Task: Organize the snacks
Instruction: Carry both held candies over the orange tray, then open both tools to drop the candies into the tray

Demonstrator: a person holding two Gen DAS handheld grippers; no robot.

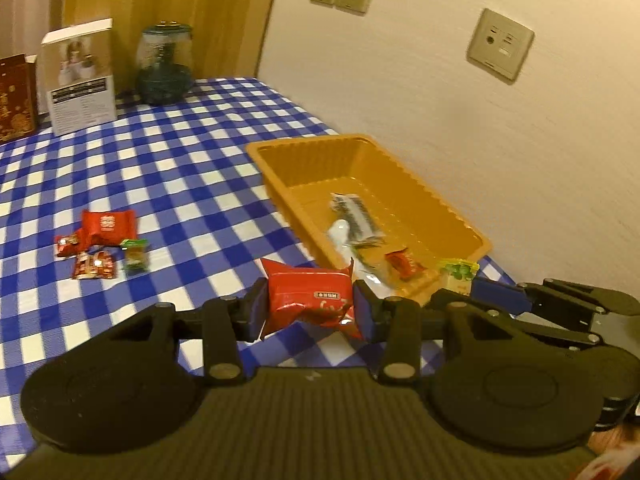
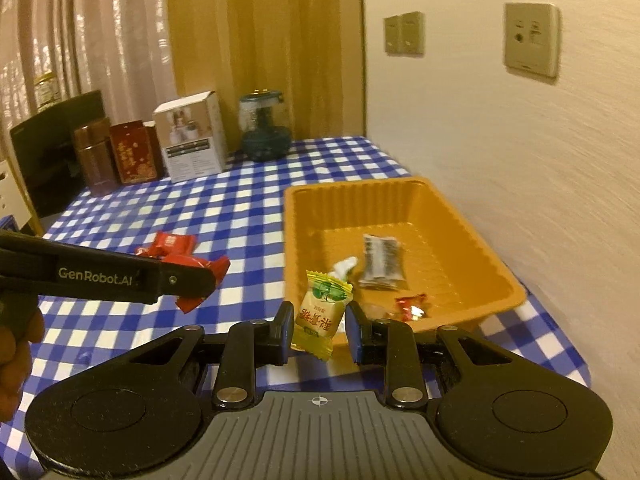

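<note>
My left gripper (image 1: 310, 304) is shut on a red snack packet (image 1: 310, 294), held above the checked table left of the orange tray (image 1: 280, 160). My right gripper (image 2: 318, 330) is shut on a yellow candy packet with a green label (image 2: 320, 310), held at the tray's (image 2: 516, 292) near left corner. The tray holds a grey striped packet (image 2: 380, 260), a white packet (image 2: 344, 266) and a small red candy (image 2: 412, 306). Several red packets (image 1: 104, 230) and a green one (image 1: 136, 254) lie on the cloth at the left. The left gripper also shows in the right wrist view (image 2: 192, 284).
A white box (image 1: 80, 76), a dark glass jar (image 1: 164, 66) and a red box (image 1: 16, 96) stand at the table's back. A brown canister (image 2: 94, 152) stands beside them. The wall with sockets (image 1: 500, 44) runs along the right, close behind the tray.
</note>
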